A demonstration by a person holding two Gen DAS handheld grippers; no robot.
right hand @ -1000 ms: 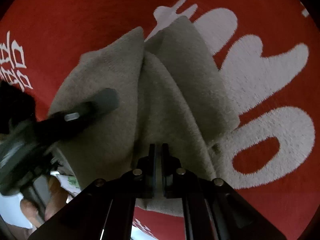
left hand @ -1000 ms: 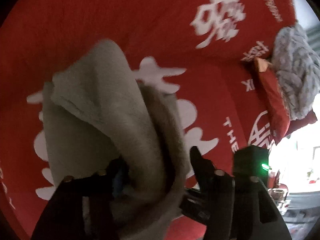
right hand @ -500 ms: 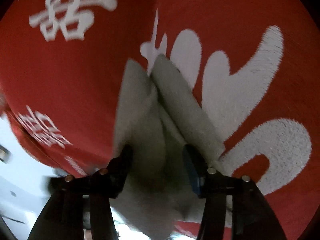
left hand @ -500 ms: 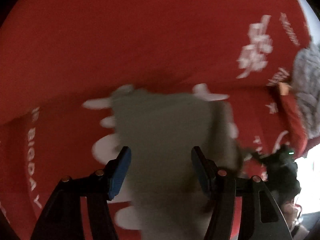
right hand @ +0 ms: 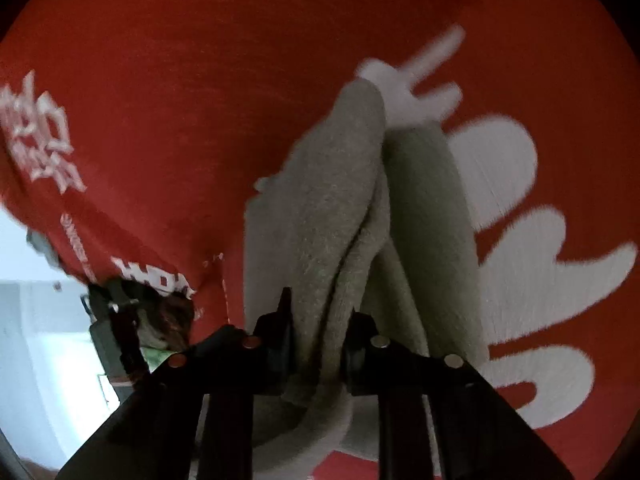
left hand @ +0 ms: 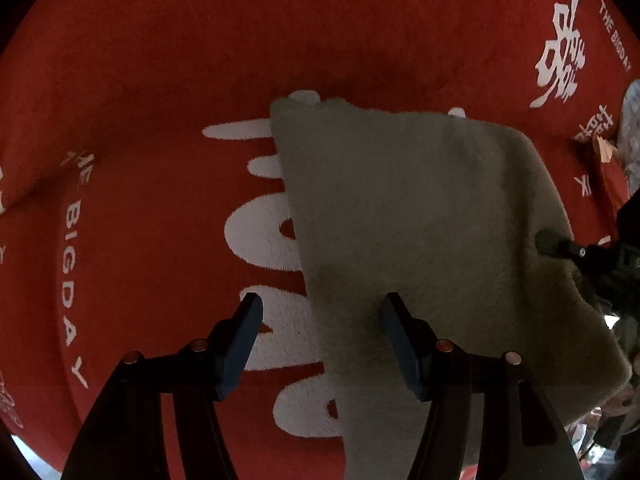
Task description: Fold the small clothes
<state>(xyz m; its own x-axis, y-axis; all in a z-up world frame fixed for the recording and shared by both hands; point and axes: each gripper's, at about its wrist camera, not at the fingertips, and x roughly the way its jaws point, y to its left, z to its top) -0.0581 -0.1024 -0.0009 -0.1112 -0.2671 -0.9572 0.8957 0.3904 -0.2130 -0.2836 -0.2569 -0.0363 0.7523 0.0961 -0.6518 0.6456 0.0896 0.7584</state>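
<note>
**A:** What does the left wrist view show?

**B:** A grey-green fleece cloth (left hand: 420,240) lies on a red blanket (left hand: 160,80) printed with large white characters. The cloth fills the middle and runs toward 5 o'clock. The left gripper (left hand: 320,332) sits at 6 o'clock, its jaws spread wide and holding nothing. One blue-padded finger is over bare blanket, the other over the cloth's near edge.

**A:** And the other tool?

**B:** At 3 o'clock in that view, the right gripper (left hand: 560,246) meets the cloth's edge. In the right wrist view, the right gripper (right hand: 318,344) is at 6 o'clock, its jaws drawn close and pinching a bunched fold of the cloth (right hand: 340,220). The cloth rises in thick folds toward 12 o'clock, over the red blanket (right hand: 180,80).

**A:** Anything else?

**B:** A grey and white patterned fabric (left hand: 630,128) at 3 o'clock in the left view, at the frame's edge.
</note>
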